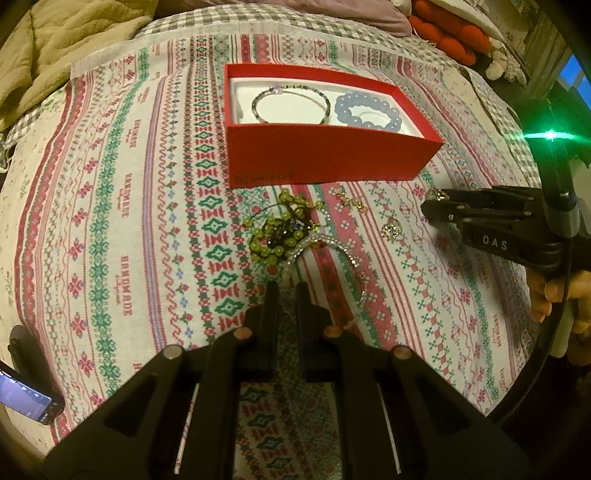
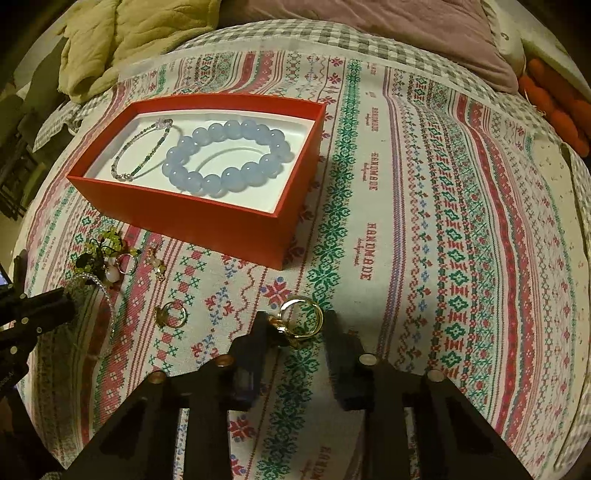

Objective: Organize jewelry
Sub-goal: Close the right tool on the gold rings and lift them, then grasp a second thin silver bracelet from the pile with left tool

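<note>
A red box [image 1: 325, 155] [image 2: 207, 218] with a white liner holds a thin beaded bracelet [image 1: 291, 103] [image 2: 142, 153] and a blue bead bracelet [image 1: 365, 109] [image 2: 225, 158]. On the cloth lie a green bead bracelet [image 1: 275, 232] [image 2: 98, 254], a clear bead strand [image 1: 325, 243], a gold ring [image 2: 171, 314] and small gold pieces [image 1: 391, 227]. My right gripper [image 2: 295, 323] [image 1: 434, 201] is shut on a gold ring [image 2: 301, 317], held above the cloth. My left gripper [image 1: 286, 288] [image 2: 68, 295] is nearly closed and empty, just short of the clear strand.
A patterned cloth [image 1: 129, 221] covers the bed. A beige blanket [image 2: 129, 40] and a mauve pillow [image 2: 406, 29] lie behind the box. A phone [image 1: 26, 398] sits at the left edge. Red cushions [image 1: 450, 33] are at the far right.
</note>
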